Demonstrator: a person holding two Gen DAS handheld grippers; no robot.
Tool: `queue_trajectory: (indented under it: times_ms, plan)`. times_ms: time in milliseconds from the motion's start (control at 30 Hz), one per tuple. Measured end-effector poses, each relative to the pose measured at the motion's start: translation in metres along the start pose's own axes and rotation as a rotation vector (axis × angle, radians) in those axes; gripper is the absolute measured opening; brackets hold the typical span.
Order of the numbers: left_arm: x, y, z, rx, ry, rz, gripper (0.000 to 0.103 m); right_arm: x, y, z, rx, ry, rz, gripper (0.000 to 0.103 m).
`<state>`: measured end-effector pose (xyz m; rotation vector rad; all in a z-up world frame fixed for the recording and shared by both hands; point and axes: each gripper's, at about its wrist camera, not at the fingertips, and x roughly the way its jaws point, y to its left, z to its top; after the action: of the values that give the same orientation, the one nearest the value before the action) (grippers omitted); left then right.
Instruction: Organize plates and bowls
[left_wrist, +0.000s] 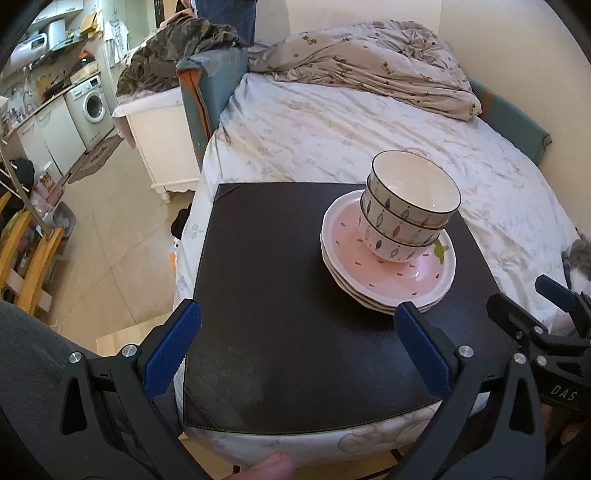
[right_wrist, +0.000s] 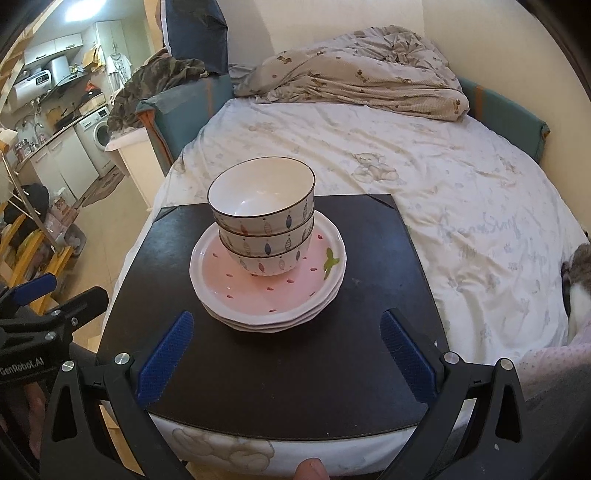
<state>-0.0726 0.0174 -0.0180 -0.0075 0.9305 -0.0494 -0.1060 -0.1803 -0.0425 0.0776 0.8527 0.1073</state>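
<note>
Three white bowls (left_wrist: 410, 210) (right_wrist: 264, 225) with a fish pattern are nested upright on a stack of three pink plates (left_wrist: 384, 273) (right_wrist: 273, 291). The stack rests on a black mat (left_wrist: 280, 295) (right_wrist: 258, 362) laid at the foot of a bed. My left gripper (left_wrist: 297, 314) is open, held low at the mat's near edge, left of the stack, with nothing between its blue pads. My right gripper (right_wrist: 284, 321) is open too, just in front of the plates, empty. Each gripper shows at the edge of the other's view.
The bed (left_wrist: 351, 122) with a crumpled quilt (right_wrist: 354, 74) stretches behind the mat. A cat (right_wrist: 576, 280) lies at the right edge. Floor, a white nightstand (left_wrist: 155, 136) and a kitchen with a washing machine (left_wrist: 92, 103) are at the left.
</note>
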Motion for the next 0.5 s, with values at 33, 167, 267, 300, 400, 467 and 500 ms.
queue_trajectory:
  times_ms: [33, 167, 267, 300, 400, 467, 500]
  plan:
    - [0.0007, 0.0003, -0.0003, -0.003, 0.006, -0.007, 0.103, -0.0002, -0.0001, 0.0003, 0.0, -0.002, 0.0, 0.103]
    - [0.0018, 0.0004, -0.0002, -0.001, 0.009, -0.009, 0.103, -0.0021, -0.0002, 0.001, 0.002, -0.015, -0.014, 0.103]
    - [0.0016, 0.0002, -0.0004, -0.003, 0.006, -0.014, 0.103, -0.0021, -0.001, 0.0012, 0.005, -0.015, -0.014, 0.103]
    - [0.0011, 0.0003, -0.0003, -0.002, 0.005, -0.014, 0.103, -0.0021, -0.0008, 0.0014, 0.004, -0.012, -0.016, 0.103]
    - [0.0003, -0.0008, 0.0001, 0.002, 0.002, -0.016, 0.103, -0.0028, -0.0002, 0.0015, 0.004, -0.01, -0.017, 0.103]
    - [-0.0004, -0.0012, -0.0002, 0.002, 0.0, -0.019, 0.103, -0.0027, -0.0001, 0.0015, 0.004, -0.01, -0.018, 0.103]
    - [-0.0008, -0.0014, -0.0004, 0.002, -0.001, -0.019, 0.103, -0.0026, -0.0004, 0.0016, 0.006, -0.008, -0.017, 0.103]
